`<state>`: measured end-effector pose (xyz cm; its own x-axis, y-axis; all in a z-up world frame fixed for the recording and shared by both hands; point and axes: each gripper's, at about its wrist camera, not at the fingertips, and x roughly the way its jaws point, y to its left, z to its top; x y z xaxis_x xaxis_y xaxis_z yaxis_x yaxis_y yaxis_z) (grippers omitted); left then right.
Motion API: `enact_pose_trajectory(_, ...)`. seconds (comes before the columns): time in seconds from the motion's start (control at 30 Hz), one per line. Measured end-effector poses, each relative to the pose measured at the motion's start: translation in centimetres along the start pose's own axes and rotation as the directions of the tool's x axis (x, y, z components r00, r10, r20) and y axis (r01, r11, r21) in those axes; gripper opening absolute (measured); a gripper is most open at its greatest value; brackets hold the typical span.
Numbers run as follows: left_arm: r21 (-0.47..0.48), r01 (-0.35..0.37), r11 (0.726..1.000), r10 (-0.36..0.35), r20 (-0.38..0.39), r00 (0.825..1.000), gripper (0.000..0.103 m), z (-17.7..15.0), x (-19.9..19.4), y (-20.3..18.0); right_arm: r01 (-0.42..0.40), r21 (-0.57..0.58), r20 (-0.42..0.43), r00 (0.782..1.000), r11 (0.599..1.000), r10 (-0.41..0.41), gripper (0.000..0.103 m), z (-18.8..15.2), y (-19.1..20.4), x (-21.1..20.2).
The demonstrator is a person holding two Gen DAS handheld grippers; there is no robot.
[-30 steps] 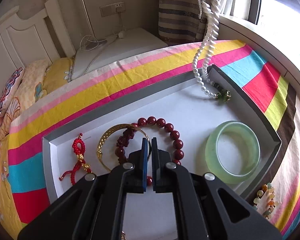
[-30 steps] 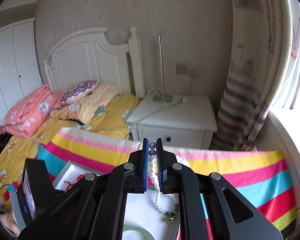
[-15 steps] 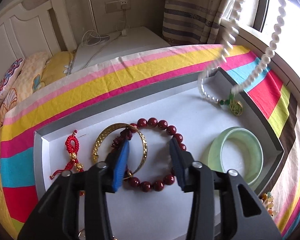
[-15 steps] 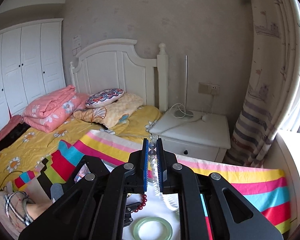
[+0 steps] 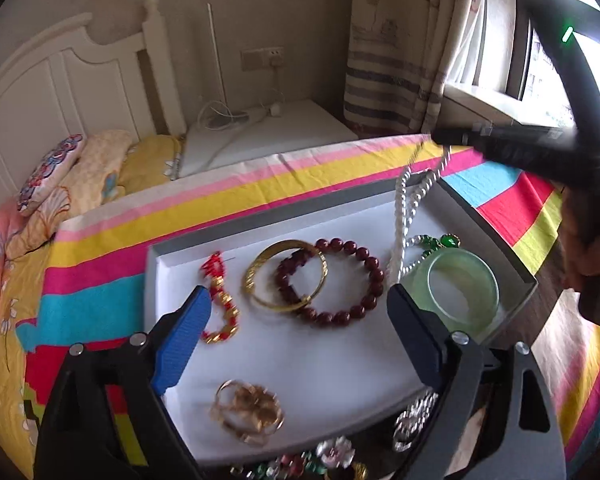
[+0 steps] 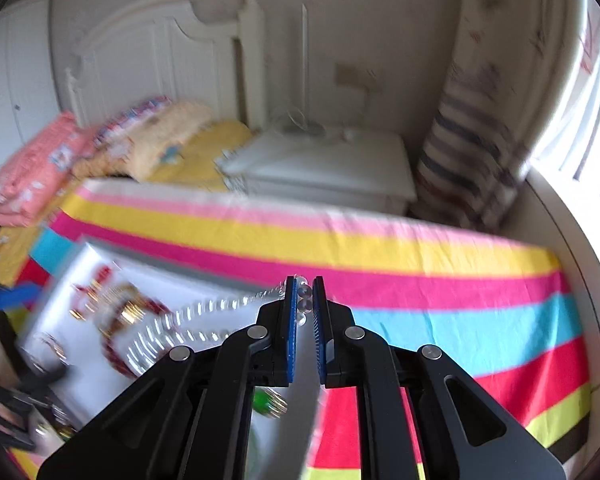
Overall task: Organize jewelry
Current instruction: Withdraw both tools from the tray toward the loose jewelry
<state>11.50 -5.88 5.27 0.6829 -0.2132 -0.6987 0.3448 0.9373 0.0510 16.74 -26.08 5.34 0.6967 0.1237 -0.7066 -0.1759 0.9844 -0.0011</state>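
Note:
A grey tray (image 5: pixel 260 218) with a white floor lies on the striped cloth. It holds a red knot charm (image 5: pixel 220 300), a gold bangle (image 5: pixel 260 276), a dark red bead bracelet (image 5: pixel 356 276), a green jade bangle (image 5: pixel 464 292) and a gold flower piece (image 5: pixel 248 408). My left gripper (image 5: pixel 300 320) hovers open over the tray's near part, nothing between its fingers. My right gripper (image 6: pixel 305 300) is shut on a white pearl necklace (image 6: pixel 204 312), which hangs from it (image 5: pixel 404 216) into the tray's right end, its green pendant (image 5: pixel 444 240) resting by the jade bangle.
More loose jewelry (image 5: pixel 332 456) lies on the cloth at the tray's near edge. A white nightstand (image 5: pixel 268 140) with cables and a bed with pillows (image 5: pixel 52 168) stand behind. A striped curtain (image 5: pixel 396 60) and window sill are on the right. A person's hand (image 5: pixel 588 240) holds the right gripper.
My left gripper went from shut to wide open and pulled back from the bead bracelet. The right gripper came down and left, lowering the pearl necklace so its pendant rests in the tray.

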Motion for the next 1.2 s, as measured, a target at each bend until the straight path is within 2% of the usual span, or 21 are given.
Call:
enact_pose_trajectory(0.17,-0.046,-0.009,0.999,0.01,0.036,0.999,0.094,-2.0,-3.0,1.6,-0.022,-0.055,-0.064,0.998,0.998,0.019,0.013,-2.7,0.6,0.6)
enact_pose_trajectory(0.2,-0.063,-0.006,0.998,0.008,0.038,0.999,0.095,-2.3,-3.4,2.0,-0.03,-0.066,-0.08,0.996,0.997,0.025,0.026,-3.0,0.9,0.8)
enact_pose_trajectory(0.23,-0.074,-0.004,0.997,0.006,0.038,0.999,0.095,-2.5,-3.6,2.2,-0.041,-0.071,-0.09,0.995,0.997,0.035,0.035,-3.1,1.2,0.9)
enact_pose_trajectory(0.27,-0.087,-0.001,0.996,0.005,0.041,0.999,0.095,-2.8,-4.0,2.4,-0.082,-0.073,-0.092,0.993,0.994,0.075,0.053,-3.2,1.4,0.8)
enact_pose_trajectory(0.3,-0.101,0.002,0.995,0.003,0.046,0.999,0.095,-3.2,-4.4,2.6,-0.105,-0.074,-0.088,0.991,0.992,0.098,0.061,-3.3,1.7,0.6)
enact_pose_trajectory(0.43,-0.123,0.0,0.992,0.007,0.058,0.998,0.095,-4.8,-5.9,2.3,-0.059,-0.101,-0.04,0.998,0.993,0.055,0.064,-3.3,2.8,-0.6)
enact_pose_trajectory(0.67,-0.098,-0.025,0.995,0.029,0.046,0.999,0.1,-7.8,-7.5,1.5,-0.196,0.039,0.065,0.979,0.98,0.193,0.067,-3.5,0.7,-5.4)
enact_pose_trajectory(0.8,-0.124,-0.014,0.992,0.015,0.005,1.0,0.1,-9.9,-7.8,1.8,-0.215,0.051,0.112,0.972,0.975,0.209,0.074,-5.5,0.2,-9.2)
enact_pose_trajectory(1.03,-0.191,0.025,0.981,-0.034,-0.045,0.998,0.1,-13.1,-8.7,1.8,-0.229,0.006,0.061,0.972,0.973,0.228,0.075,-11.9,1.4,-12.1)
enact_pose_trajectory(1.2,-0.174,0.052,0.983,-0.068,-0.084,0.994,0.1,-14.6,-8.6,0.1,-0.23,-0.064,-0.001,0.973,0.971,0.23,0.075,-16.0,3.8,-12.5)
